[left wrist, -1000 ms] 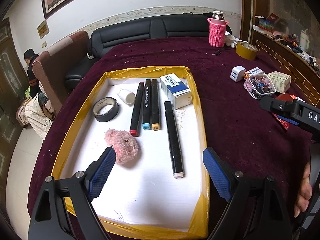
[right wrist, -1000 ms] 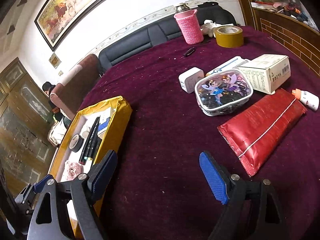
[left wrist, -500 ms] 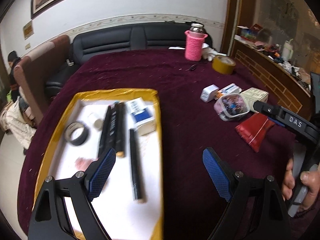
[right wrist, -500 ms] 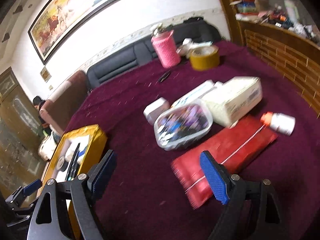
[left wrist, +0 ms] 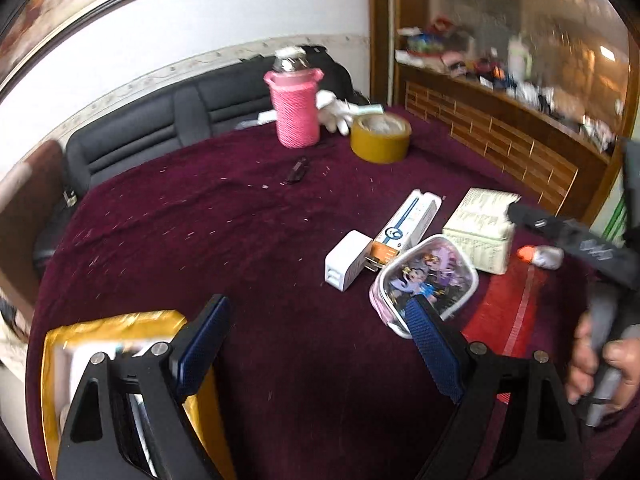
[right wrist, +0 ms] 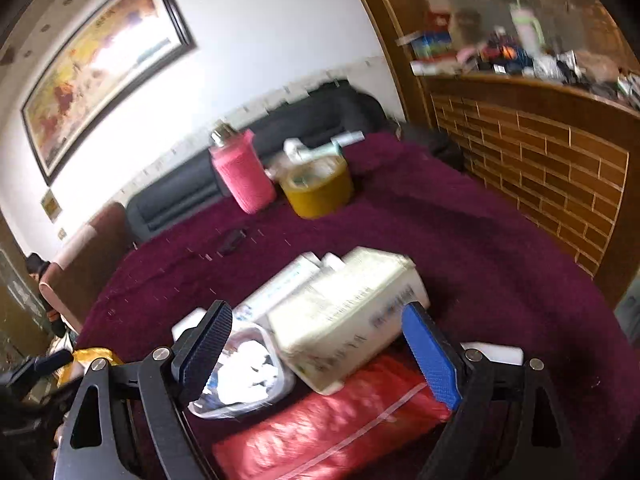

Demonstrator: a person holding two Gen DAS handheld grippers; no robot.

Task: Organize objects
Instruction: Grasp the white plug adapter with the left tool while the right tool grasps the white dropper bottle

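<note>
My left gripper [left wrist: 316, 344] is open and empty above the maroon tablecloth, with the yellow-rimmed tray [left wrist: 108, 320] at its lower left. A white charger [left wrist: 346, 266], a cartoon plastic case [left wrist: 426, 282], a long white box [left wrist: 412, 220], a cream carton [left wrist: 480, 232] and a red pouch [left wrist: 508, 312] lie to its right. My right gripper [right wrist: 316, 356] is open, low over the same cluster: the cream carton [right wrist: 344, 316] sits between its fingers, with the plastic case [right wrist: 244, 376] and red pouch [right wrist: 328, 432] below.
A pink knitted bottle [left wrist: 296, 110] and a yellow tape roll [left wrist: 380, 138] stand at the far side, a small black clip [left wrist: 298, 170] before them. A small orange-capped bottle [left wrist: 540, 256] lies by the carton. A wooden ledge [right wrist: 540, 152] borders the right.
Both grippers have swung right, away from the tray. The right gripper has closed in on the carton and pouch; the left view now centres on the cluster of boxes.
</note>
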